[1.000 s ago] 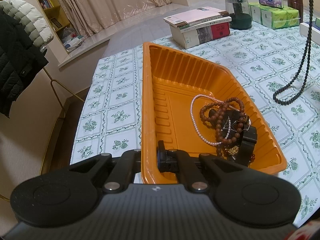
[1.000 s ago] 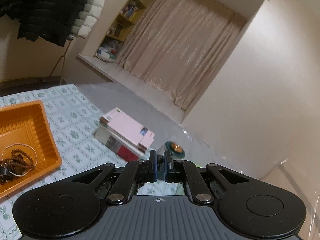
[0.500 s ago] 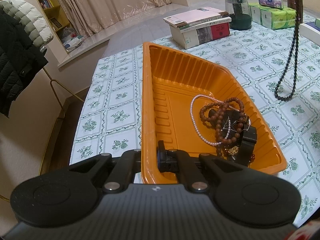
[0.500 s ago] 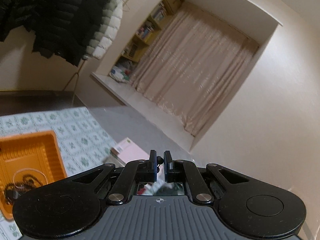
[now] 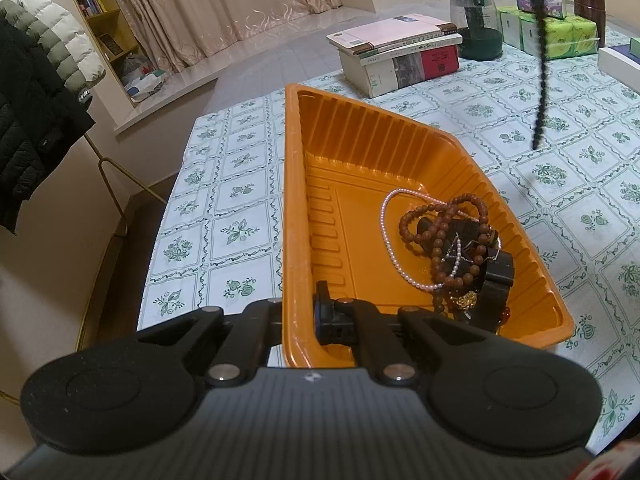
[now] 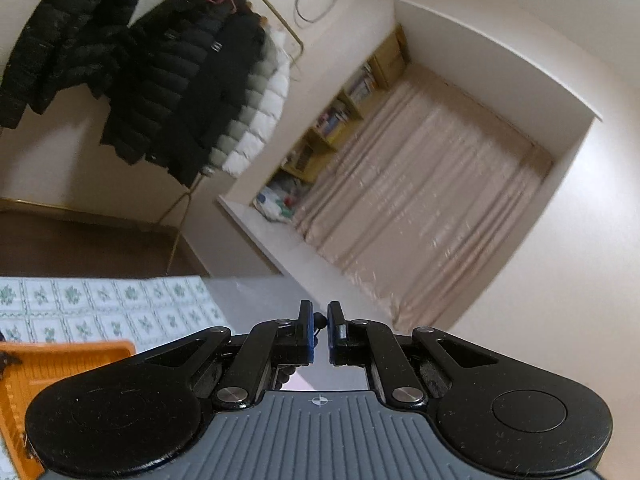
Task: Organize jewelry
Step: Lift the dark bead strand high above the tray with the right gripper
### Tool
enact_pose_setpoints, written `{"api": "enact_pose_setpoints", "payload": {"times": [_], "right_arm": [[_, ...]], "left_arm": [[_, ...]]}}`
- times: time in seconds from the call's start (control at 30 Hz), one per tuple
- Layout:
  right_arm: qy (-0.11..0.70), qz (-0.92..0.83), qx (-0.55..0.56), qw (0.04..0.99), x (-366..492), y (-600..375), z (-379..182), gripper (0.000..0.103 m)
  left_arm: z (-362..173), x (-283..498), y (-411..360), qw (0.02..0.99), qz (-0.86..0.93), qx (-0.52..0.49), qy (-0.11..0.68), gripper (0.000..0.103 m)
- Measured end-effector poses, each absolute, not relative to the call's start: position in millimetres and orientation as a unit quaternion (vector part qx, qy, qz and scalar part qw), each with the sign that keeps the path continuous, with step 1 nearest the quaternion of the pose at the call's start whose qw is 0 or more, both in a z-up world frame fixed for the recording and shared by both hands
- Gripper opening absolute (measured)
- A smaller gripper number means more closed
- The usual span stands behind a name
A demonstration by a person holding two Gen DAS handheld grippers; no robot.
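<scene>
An orange tray [image 5: 296,200] lies on the patterned tablecloth. My left gripper [image 5: 300,312] is shut on its near wall. Inside the tray sit a white pearl necklace [image 5: 390,248], brown bead strands [image 5: 444,236] and dark pieces in a tangle. A long dark bead necklace [image 5: 540,80] hangs in the air over the table, right of the tray, its lower end clear of the cloth. My right gripper [image 6: 319,330] is shut on that dark bead necklace [image 6: 319,320], held high and pointing at the room. The tray's corner [image 6: 60,360] shows at lower left there.
A stack of books [image 5: 396,52], a dark green jar [image 5: 476,26], green tissue packs [image 5: 560,34] and a white box [image 5: 618,60] stand at the table's far side. Coats [image 6: 160,68] hang on a rack beyond the table's left edge.
My right gripper has risen and tilted up, lifting the dark bead necklace so its lower end hangs higher and closer to the tray. The left gripper and tray have not moved.
</scene>
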State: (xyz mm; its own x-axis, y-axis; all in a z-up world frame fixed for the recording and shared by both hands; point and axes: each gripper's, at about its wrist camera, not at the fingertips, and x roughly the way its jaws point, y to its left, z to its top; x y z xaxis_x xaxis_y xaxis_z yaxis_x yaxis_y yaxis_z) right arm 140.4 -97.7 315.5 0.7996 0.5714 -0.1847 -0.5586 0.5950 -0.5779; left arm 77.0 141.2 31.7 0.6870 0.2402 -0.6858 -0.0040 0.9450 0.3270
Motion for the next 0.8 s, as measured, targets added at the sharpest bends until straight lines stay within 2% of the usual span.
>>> {"api": "enact_pose_setpoints", "payload": {"times": [0.3, 0.8], "right_arm": [[-0.014, 0.349, -0.342, 0.872, 152.4, -54.2, 299.4, 0.006], [0.052, 0.415, -0.397, 0.816, 152.0, -6.2, 234.4, 0.006]], "left_arm": [[30.5, 77.6, 142.9, 0.907, 0.066, 0.147, 0.389, 0.003], [29.5, 76.9, 146.8, 0.909, 0.065, 0.139, 0.388, 0.003]]}}
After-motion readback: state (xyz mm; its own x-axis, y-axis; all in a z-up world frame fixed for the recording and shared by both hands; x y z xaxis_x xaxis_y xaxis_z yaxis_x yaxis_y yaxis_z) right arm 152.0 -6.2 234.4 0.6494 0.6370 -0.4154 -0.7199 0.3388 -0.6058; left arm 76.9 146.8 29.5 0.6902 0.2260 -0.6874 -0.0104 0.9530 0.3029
